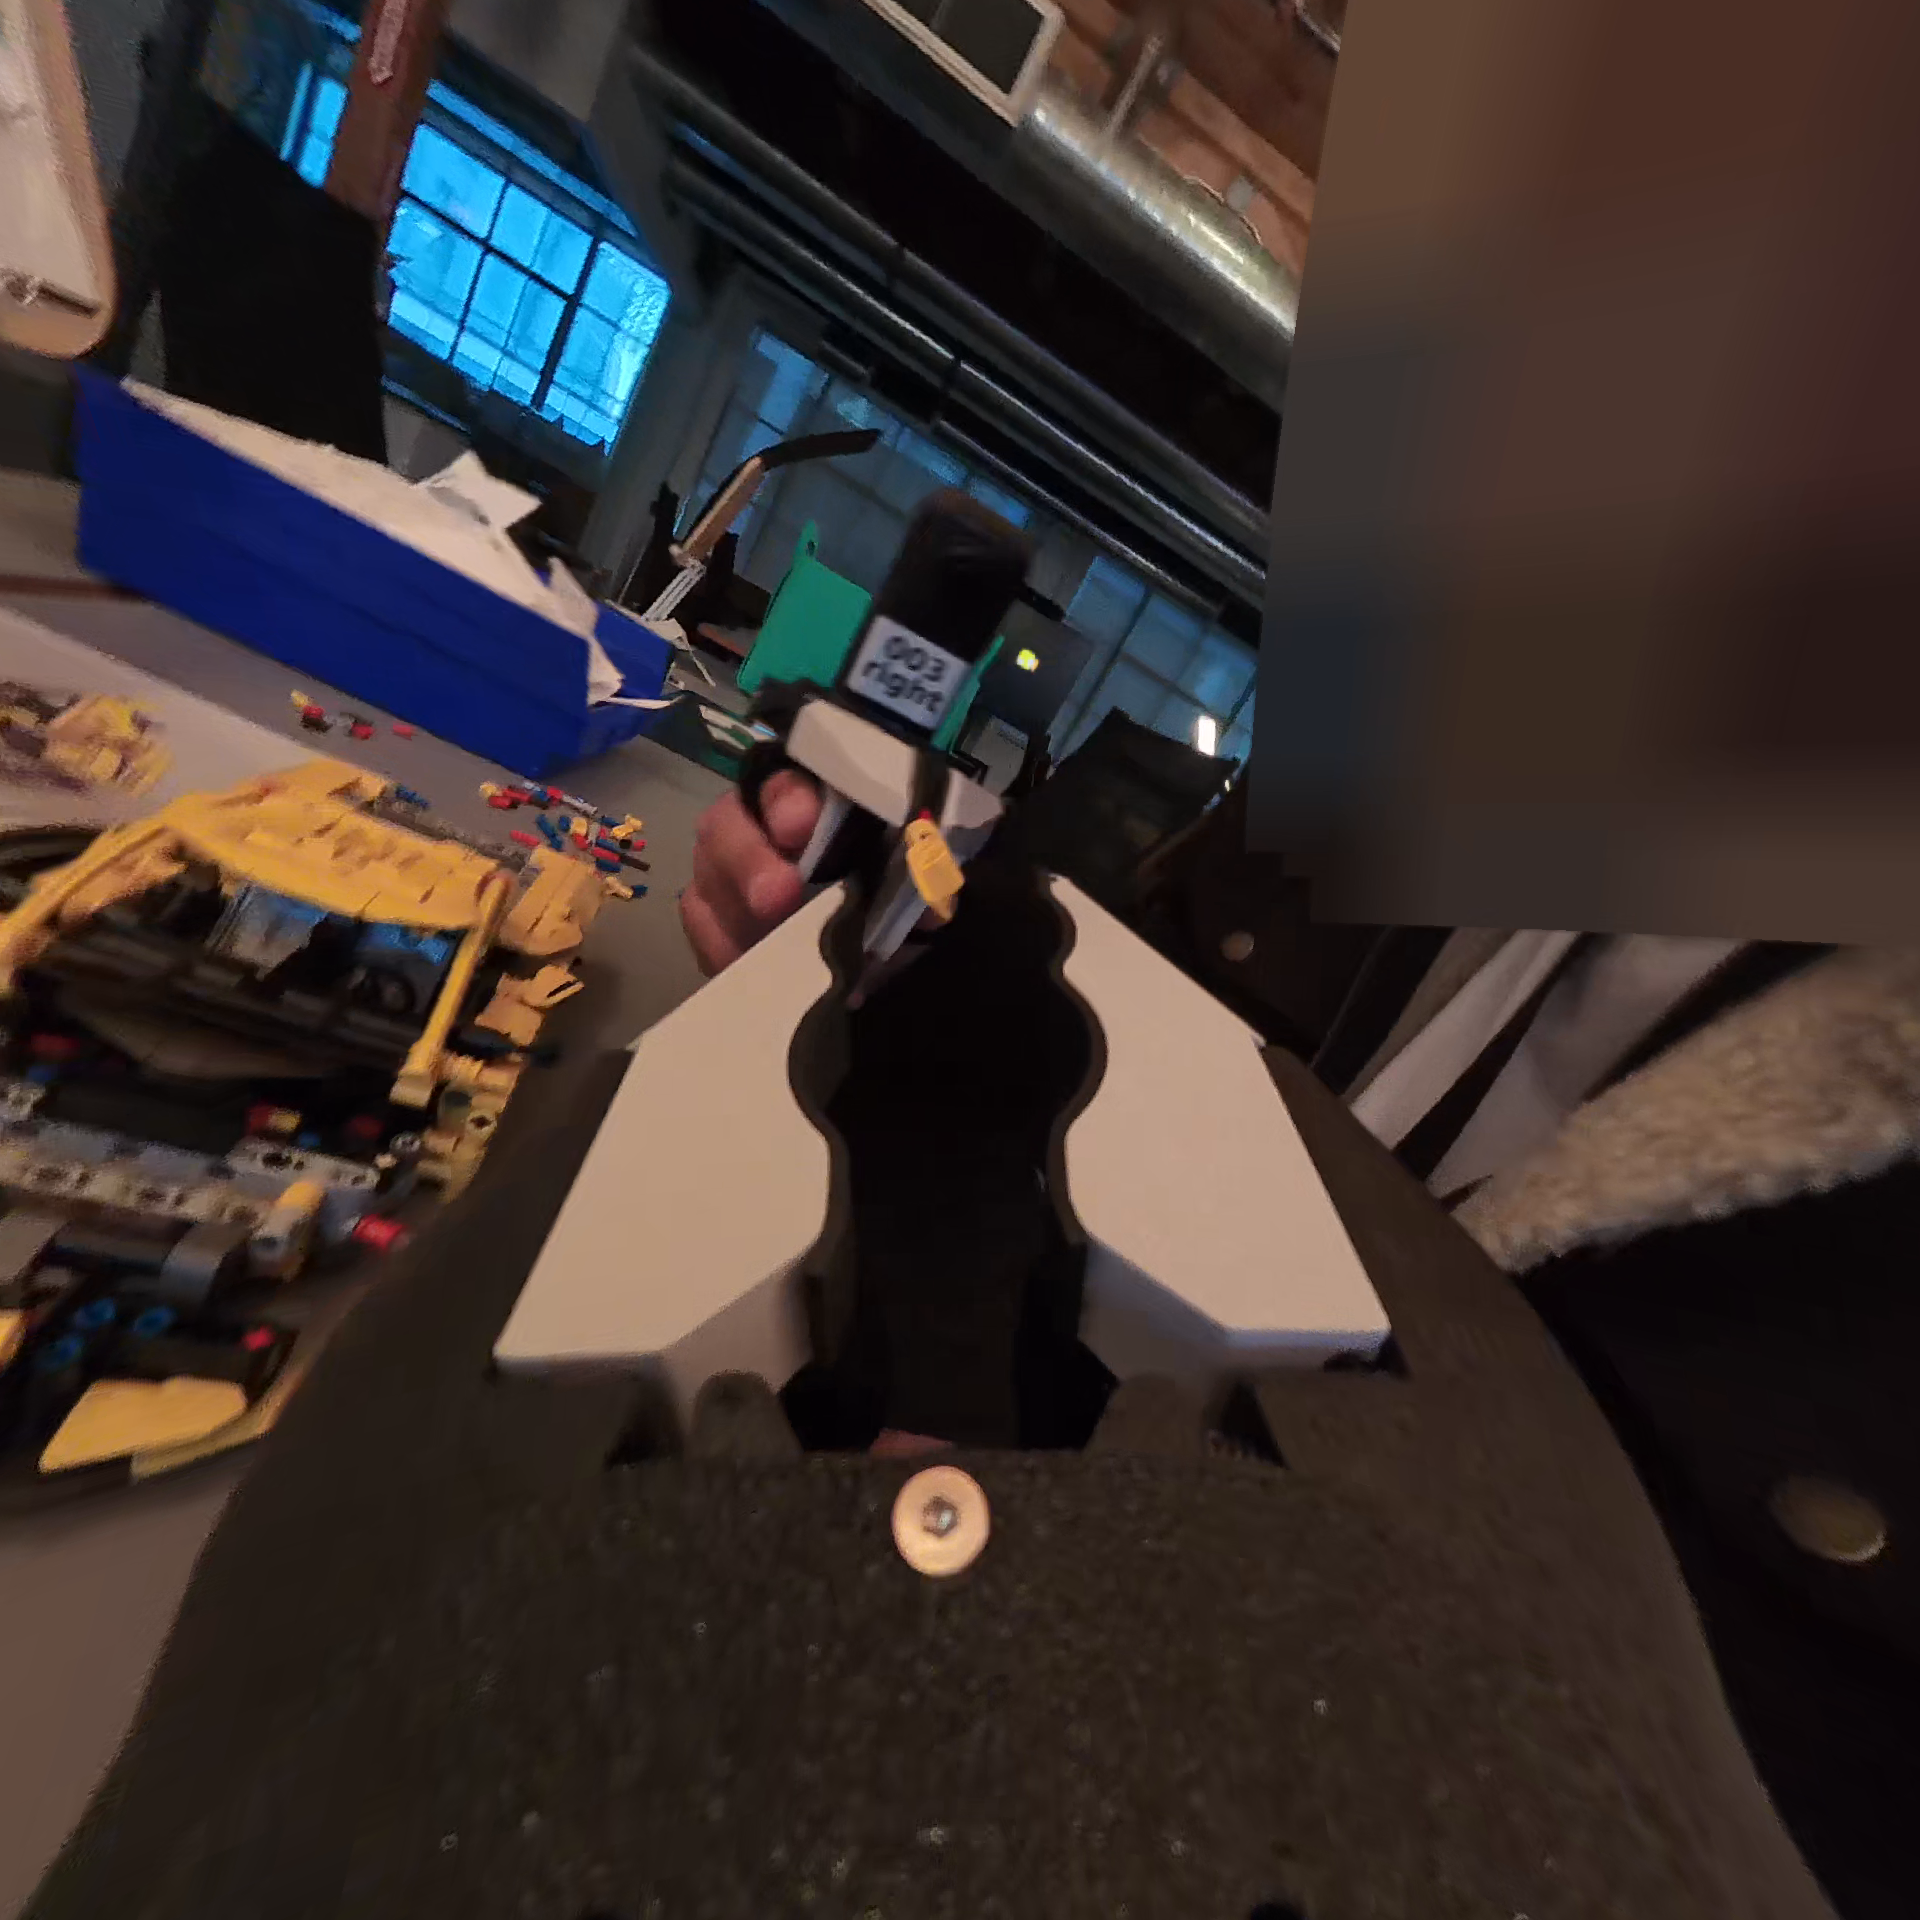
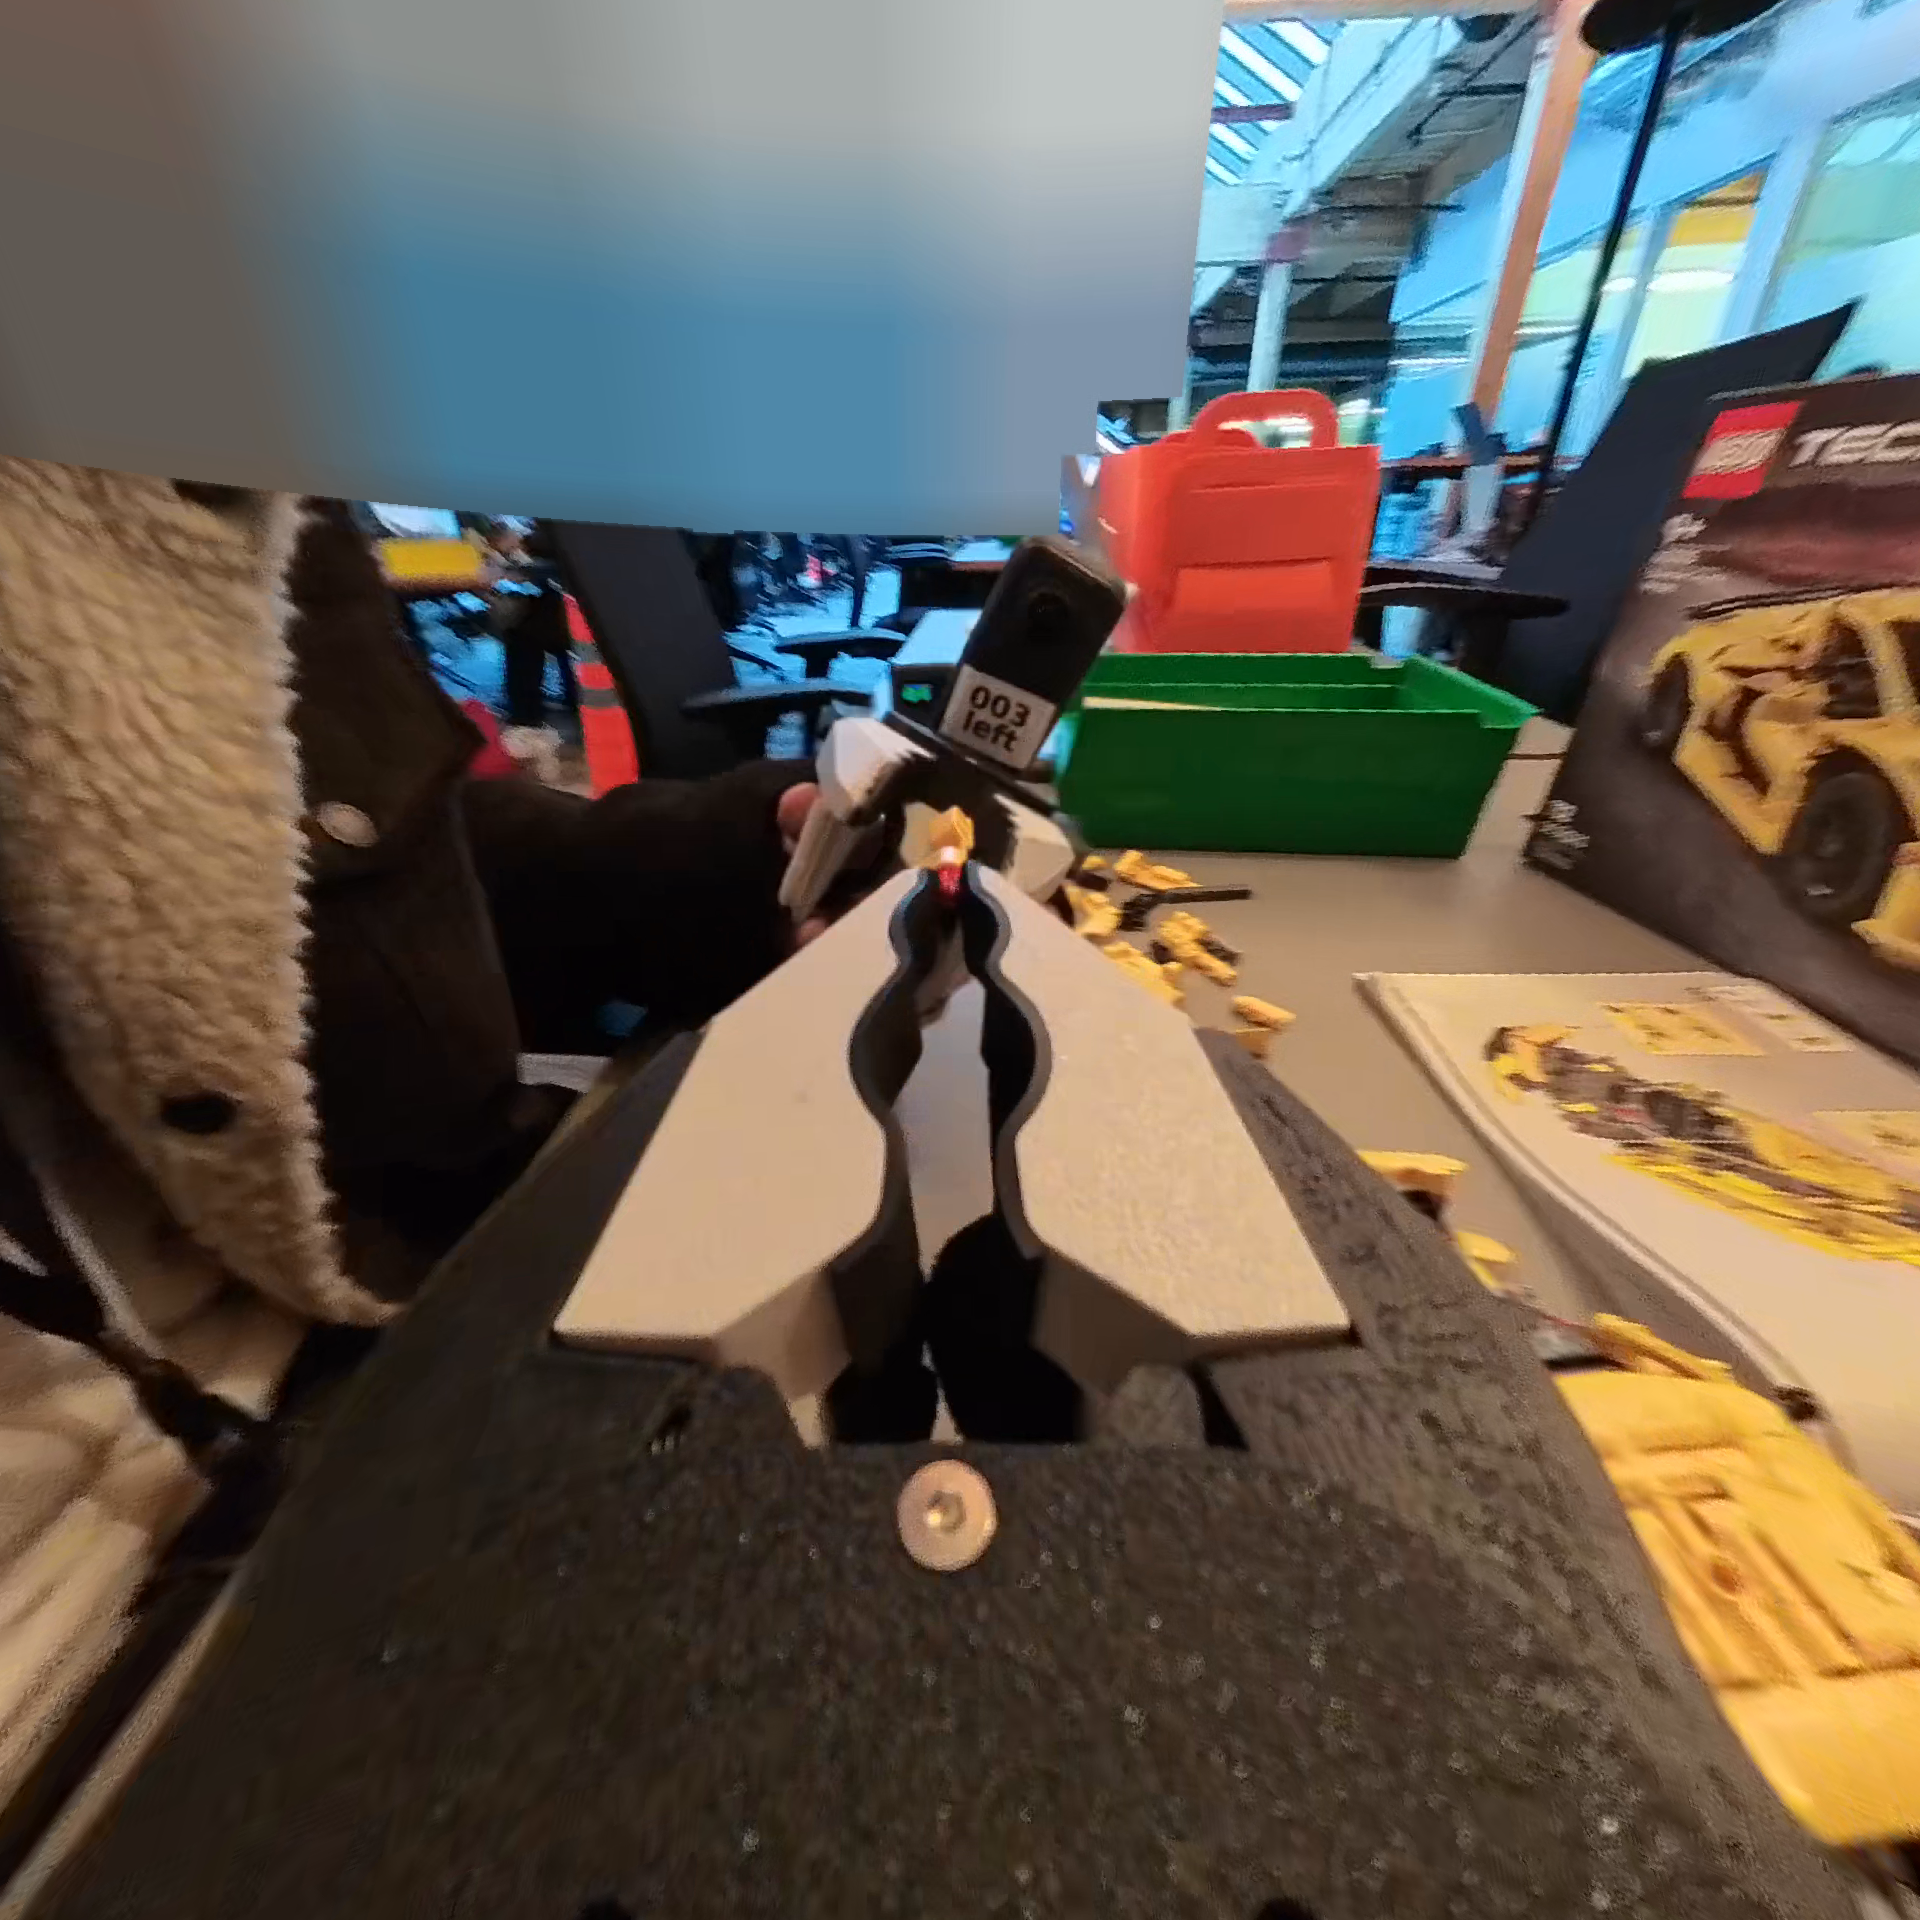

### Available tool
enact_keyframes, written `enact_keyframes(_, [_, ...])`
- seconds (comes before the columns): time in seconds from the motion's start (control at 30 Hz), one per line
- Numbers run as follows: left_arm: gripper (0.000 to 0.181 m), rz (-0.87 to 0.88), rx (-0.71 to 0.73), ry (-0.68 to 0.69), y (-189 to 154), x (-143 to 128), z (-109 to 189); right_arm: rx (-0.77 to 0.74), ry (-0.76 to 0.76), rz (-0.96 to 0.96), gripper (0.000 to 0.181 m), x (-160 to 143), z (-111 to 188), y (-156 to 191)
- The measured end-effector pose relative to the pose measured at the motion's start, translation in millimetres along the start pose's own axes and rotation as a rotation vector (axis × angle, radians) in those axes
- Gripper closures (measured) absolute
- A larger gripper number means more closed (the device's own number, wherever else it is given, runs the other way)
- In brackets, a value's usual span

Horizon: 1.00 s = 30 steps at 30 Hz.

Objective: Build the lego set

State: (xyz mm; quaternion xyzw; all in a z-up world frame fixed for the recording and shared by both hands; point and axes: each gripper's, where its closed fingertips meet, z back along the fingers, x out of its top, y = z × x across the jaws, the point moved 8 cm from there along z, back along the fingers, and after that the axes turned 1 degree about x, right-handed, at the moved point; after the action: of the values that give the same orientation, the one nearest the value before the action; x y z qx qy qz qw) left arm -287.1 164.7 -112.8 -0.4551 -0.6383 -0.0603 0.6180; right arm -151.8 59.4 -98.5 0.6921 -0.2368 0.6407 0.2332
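Note:
My right gripper (image 2: 943,883) is shut on a small yellow piece with a red pin (image 2: 950,836); the red part sits between its tips and the yellow part sticks out beyond them. My left gripper (image 1: 940,904) is open and faces it, its white fingers (image 1: 727,1143) on either side of the right gripper's tips (image 1: 883,935) and the yellow piece (image 1: 932,864). Both are held in the air over the table edge. The half-built yellow lego car (image 1: 260,987) lies on the table to the left; it also shows in the right wrist view (image 2: 1714,1538).
Loose small pieces (image 1: 561,821) and a blue bin (image 1: 343,613) lie behind the car. In the right wrist view are yellow pieces (image 2: 1164,935), an open instruction booklet (image 2: 1662,1122), the set's box (image 2: 1787,675), a green bin (image 2: 1278,769) and an orange bag (image 2: 1236,551). A person's fleece-lined coat (image 2: 135,831) is close by.

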Motion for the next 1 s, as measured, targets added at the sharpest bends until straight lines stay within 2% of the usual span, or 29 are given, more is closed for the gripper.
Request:
enact_keyframes(0.1, [0.15,-0.094,0.025,0.01,-5,-2,-3,0.067,-0.032,-0.109,0.178,-4,0,-2])
enact_keyframes(0.2, [0.163,-0.145,0.042,0.04,-8,-5,-6,0.109,-0.055,-0.178,0.178,-6,-2,-3])
enact_keyframes(0.43, [0.169,-0.12,0.017,0.026,-10,-4,-5,0.19,-0.081,-0.303,0.178,-11,-5,-7])
enact_keyframes(0.63, [0.172,0.032,0.034,-0.015,2,-4,-2,0.07,-0.025,-0.137,0.179,-11,-6,-7])
enact_keyframes(0.73, [0.174,0.096,0.035,-0.117,3,-5,-3,0.034,-0.04,-0.084,0.178,-7,-6,-6])
enact_keyframes(0.83, [0.175,0.243,0.003,-0.232,9,-10,-9,-0.004,-0.046,-0.052,0.178,-5,-3,-7])
enact_keyframes(1.0, [0.176,0.285,-0.007,-0.31,13,-11,-11,-0.08,-0.023,0.035,0.178,-2,-4,-5])
